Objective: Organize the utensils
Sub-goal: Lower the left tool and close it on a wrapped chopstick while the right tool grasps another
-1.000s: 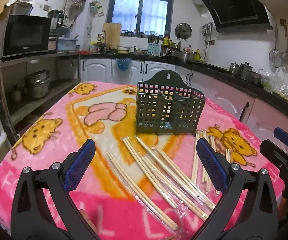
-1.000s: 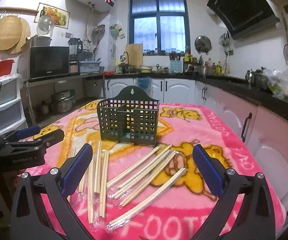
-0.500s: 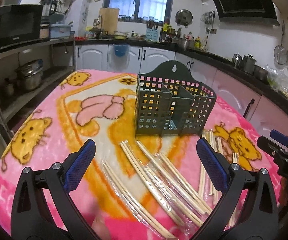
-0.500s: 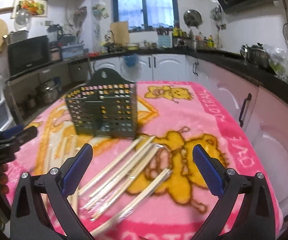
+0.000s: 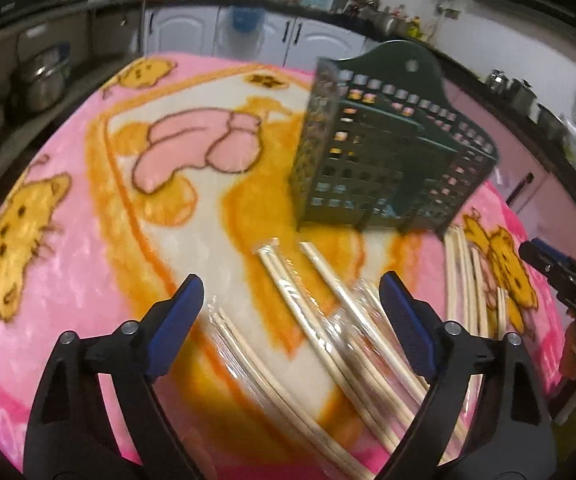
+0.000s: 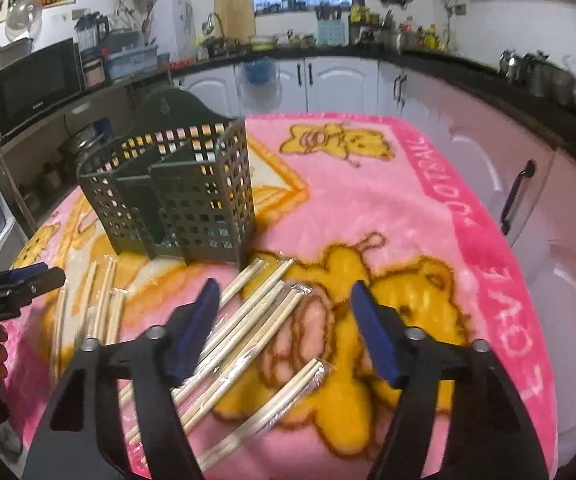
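Right wrist view: the open right gripper (image 6: 284, 328) hovers above wrapped chopsticks (image 6: 248, 328) on the pink tabletop (image 6: 408, 208), near the empty green caddy (image 6: 176, 200). The left gripper (image 5: 290, 316) is open too. Closing squarely across one pair should prevent slipping.

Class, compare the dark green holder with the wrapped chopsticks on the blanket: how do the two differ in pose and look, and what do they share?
The holder stands upright; the chopsticks lie flat. The holder is dark green with a grid of holes; the chopsticks are pale, thin sticks in clear wrap. The holder is one item; the chopsticks are many, scattered in front of it. Both rest on the pink blanket, and neither is gripped.
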Motion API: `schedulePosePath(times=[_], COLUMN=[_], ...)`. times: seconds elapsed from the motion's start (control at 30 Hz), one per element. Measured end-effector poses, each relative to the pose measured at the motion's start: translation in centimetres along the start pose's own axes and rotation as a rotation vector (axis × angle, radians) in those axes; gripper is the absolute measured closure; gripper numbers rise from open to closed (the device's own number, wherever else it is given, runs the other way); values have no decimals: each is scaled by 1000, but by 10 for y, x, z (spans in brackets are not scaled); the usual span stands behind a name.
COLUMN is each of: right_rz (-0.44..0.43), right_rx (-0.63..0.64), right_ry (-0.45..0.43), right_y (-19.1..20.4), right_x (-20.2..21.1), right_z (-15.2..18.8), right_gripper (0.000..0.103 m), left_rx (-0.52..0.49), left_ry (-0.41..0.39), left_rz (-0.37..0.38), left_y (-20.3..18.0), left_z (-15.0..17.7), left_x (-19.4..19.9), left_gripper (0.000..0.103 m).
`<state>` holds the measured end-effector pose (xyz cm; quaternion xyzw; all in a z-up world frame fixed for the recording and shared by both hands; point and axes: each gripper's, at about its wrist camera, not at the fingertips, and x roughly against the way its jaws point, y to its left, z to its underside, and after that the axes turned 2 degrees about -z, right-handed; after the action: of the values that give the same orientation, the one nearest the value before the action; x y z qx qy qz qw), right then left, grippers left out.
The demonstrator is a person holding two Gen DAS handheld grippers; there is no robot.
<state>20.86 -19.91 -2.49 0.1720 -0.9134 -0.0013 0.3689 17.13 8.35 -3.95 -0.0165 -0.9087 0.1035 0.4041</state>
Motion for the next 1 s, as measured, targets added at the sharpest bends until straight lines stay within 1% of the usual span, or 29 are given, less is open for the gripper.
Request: schedulePosePath(times=[0.07, 0.1, 0.13, 0.17, 0.2, 0.27, 0.3, 0.37, 0.47, 0.53, 0.63, 0.77, 0.83, 0.87, 1.0], right_rz=[-15, -20, -30, -46, -60, -88, -100, -110, -133, -148, -177, -193, -189, -193, -193], right_rx=[-3, -2, -2, -5, -10, -19, -33, -51, -105, -139, -183, -222, -230, -231, -257], right_ry=[27, 38, 46, 59, 73, 94, 111, 135, 181, 200, 229, 252, 254, 251, 233], right_y=[-3, -4, -5, -7, -7, -10, -13, -18, -28, -34, -41, -44, -44, -45, -47], right_x=[-11, -16, -21, -27, -32, -40, -47, -55, -71, -79, -90, -99, -99, -98, -94], right_z=[-5, -8, -10, -12, -14, -18, -20, -23, -25, -27, -29, -30, -30, -29, -29], right_gripper=[54, 59, 61, 64, 70, 77, 79, 82, 82, 82, 82, 83, 88, 90, 92], left_rx=[15, 28, 35, 39, 47, 59, 70, 85, 103, 122, 140, 140, 132, 125, 89], left_ry=[24, 38, 52, 61, 76, 99, 113, 131, 161, 183, 204, 217, 221, 220, 223], left_rz=[17, 24, 32, 37, 40, 52, 55, 60, 66, 62, 58, 63, 55, 47, -4], left_y=[3, 5, 6, 8, 9, 12, 14, 18, 21, 25, 30, 29, 28, 27, 23], left_z=[-5, -8, -11, -12, -14, -17, -19, -21, -24, -26, -29, -32, -33, -33, -35], left_x=[-7, -11, -14, -17, -21, -25, -28, -32, -41, -46, -53, -59, -62, -62, -66], left_gripper=[36, 37, 38, 42, 44, 46, 50, 54, 60, 60, 65, 65, 66, 69, 82])
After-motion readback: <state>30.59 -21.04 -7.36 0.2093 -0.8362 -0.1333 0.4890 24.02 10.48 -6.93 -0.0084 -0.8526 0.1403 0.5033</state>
